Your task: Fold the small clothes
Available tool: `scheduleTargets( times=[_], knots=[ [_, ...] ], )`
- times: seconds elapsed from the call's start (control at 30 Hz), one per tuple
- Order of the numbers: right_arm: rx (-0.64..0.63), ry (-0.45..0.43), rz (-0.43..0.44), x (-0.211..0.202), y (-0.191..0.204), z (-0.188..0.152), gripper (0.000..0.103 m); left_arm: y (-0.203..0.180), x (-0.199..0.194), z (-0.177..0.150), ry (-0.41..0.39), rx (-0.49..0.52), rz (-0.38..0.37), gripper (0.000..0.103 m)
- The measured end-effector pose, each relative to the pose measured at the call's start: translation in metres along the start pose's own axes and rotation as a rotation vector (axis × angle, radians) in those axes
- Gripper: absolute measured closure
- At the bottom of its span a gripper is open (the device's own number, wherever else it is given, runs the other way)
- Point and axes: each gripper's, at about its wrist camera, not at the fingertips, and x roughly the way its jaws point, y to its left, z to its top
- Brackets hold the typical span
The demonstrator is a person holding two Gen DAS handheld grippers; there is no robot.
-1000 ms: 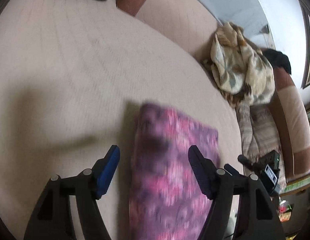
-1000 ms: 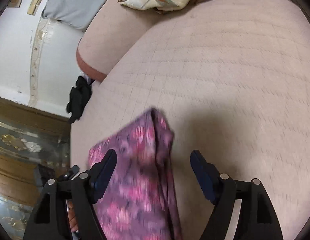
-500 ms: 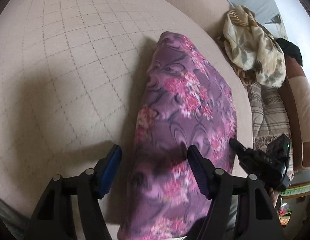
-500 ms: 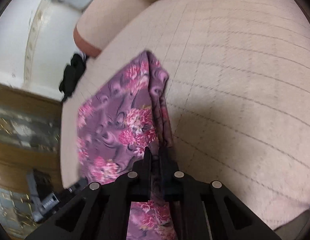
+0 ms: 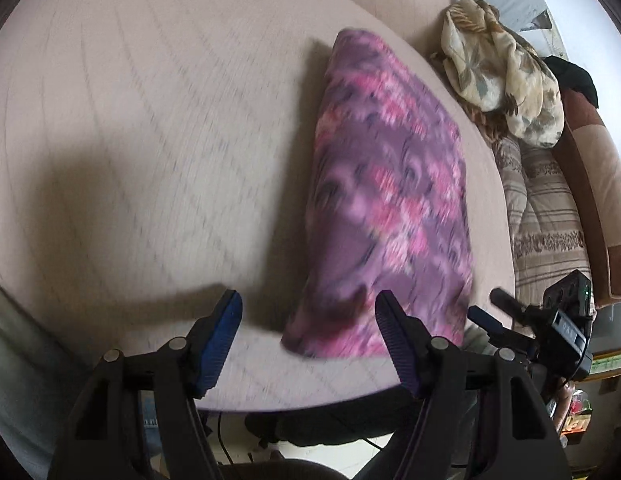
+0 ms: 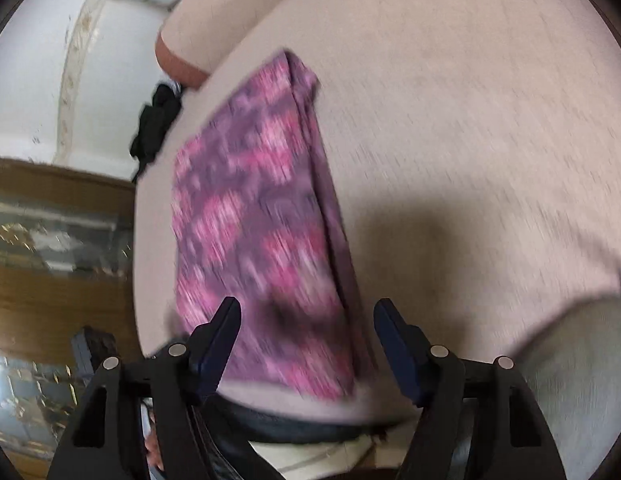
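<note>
On the beige quilted cushion (image 5: 150, 140) we see the folded purple floral garment (image 5: 390, 208); left gripper (image 5: 306, 320) gapes empty, right gripper (image 6: 306, 320), jaws just reopened, grips nothing.

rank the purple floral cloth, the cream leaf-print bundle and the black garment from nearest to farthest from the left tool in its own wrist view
1. Purple floral cloth, folded, just ahead of the left tool, toward its right finger.
2. Cream leaf-print bundle, upper right.
3. Black garment, behind that bundle, far right.
</note>
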Motion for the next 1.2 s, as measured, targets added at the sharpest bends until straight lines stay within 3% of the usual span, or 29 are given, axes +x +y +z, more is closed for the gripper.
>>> scheduleTargets(
  times=[0.07,0.23,0.3,0.33,0.37,0.5,0.6,0.7,0.8,0.87,0.9,0.93,0.97,1.03,1.13,1.2],
  knots=[
    [-0.007,0.027,-0.027,0.004,-0.001,-0.011,0.045,0.006,0.000,-0.007,-0.020,-0.019,-0.016,0.035],
    [0.012,0.103,-0.068,0.028,-0.013,-0.021,0.053,0.003,0.003,-0.005,-0.016,-0.047,-0.058,0.039],
    [0.014,0.101,-0.065,0.032,-0.015,-0.020,0.056,-0.002,0.010,-0.003,0.001,-0.030,-0.047,0.057],
    [0.016,0.099,-0.067,0.030,-0.016,-0.020,0.076,-0.004,0.012,-0.003,-0.001,-0.018,-0.041,0.074],
    [0.007,0.100,-0.077,0.030,-0.015,-0.019,0.088,-0.005,0.012,-0.003,0.001,-0.009,-0.054,0.084],
    [0.037,0.080,-0.024,0.013,-0.018,-0.016,0.090,-0.020,-0.008,-0.014,-0.044,0.037,-0.088,0.089],
    [-0.026,0.011,-0.085,-0.015,-0.005,-0.019,0.091,-0.019,-0.010,-0.021,-0.006,-0.008,-0.146,0.089],
    [-0.072,0.011,-0.175,-0.015,-0.003,-0.016,0.091,-0.019,0.011,-0.024,0.014,-0.002,-0.061,0.088],
    [-0.059,0.082,-0.218,0.006,-0.014,-0.010,0.087,-0.014,0.009,-0.024,0.014,-0.045,-0.062,0.075],
    [-0.068,0.038,-0.203,-0.006,-0.008,-0.010,0.075,-0.016,-0.004,-0.023,-0.014,-0.020,-0.061,0.064],
    [-0.081,0.019,-0.190,-0.013,-0.005,-0.009,0.065,-0.017,-0.012,-0.021,-0.034,0.002,-0.050,0.059],
    [-0.097,-0.017,-0.167,-0.026,0.000,-0.009,0.040,-0.018,-0.019,-0.018,-0.056,0.016,-0.032,0.052],
    [-0.108,-0.045,-0.152,-0.035,0.003,-0.008,0.023,-0.018,-0.027,-0.015,-0.078,0.027,-0.016,0.048],
    [-0.148,-0.110,-0.115,-0.054,0.017,0.000,0.018,-0.021,-0.036,-0.001,-0.108,0.038,0.004,0.044],
    [-0.191,-0.139,-0.058,-0.063,0.038,0.019,0.013,-0.028,-0.043,0.028,-0.145,0.039,0.014,0.030],
    [-0.213,-0.163,-0.041,-0.063,0.053,0.034,0.012,-0.033,-0.042,0.050,-0.161,0.048,0.020,0.028]
  ],
)
